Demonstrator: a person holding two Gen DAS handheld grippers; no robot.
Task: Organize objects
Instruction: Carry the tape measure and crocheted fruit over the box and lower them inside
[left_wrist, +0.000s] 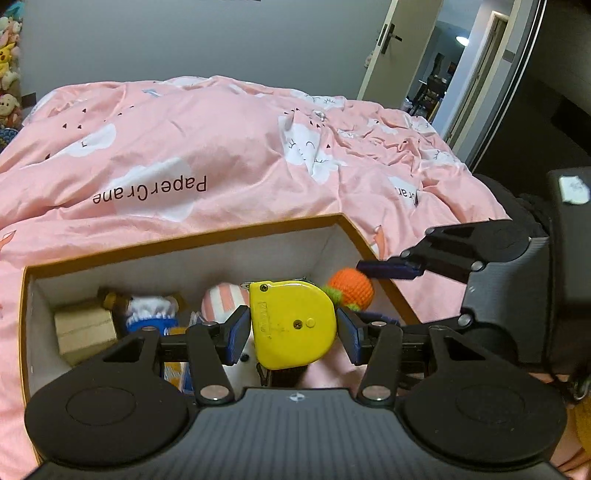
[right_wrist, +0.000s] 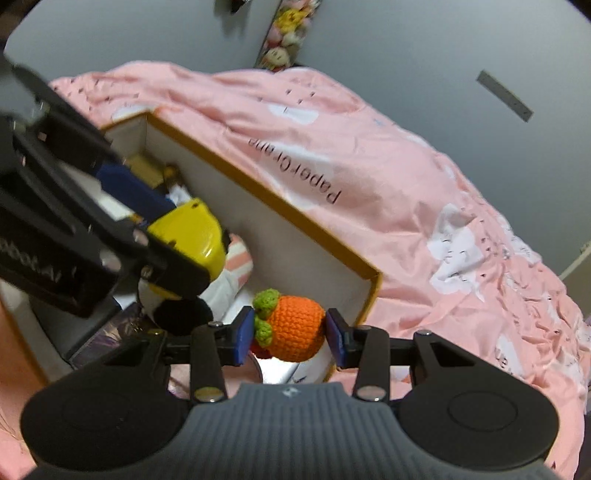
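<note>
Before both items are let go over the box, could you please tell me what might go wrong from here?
1. The left tongs and right tongs work close together over one corner of the box, so they could collide.
2. The yellow tape measure may land hard on the striped plush.
3. The crocheted orange hangs near the rim and could bounce onto the pink duvet.

A bed (left_wrist: 229, 147) is covered by a rumpled pink quilt (right_wrist: 424, 192) printed with white clouds. An open orange-rimmed box (left_wrist: 184, 240) is set on it, directly beneath both hand-held grippers.
</note>
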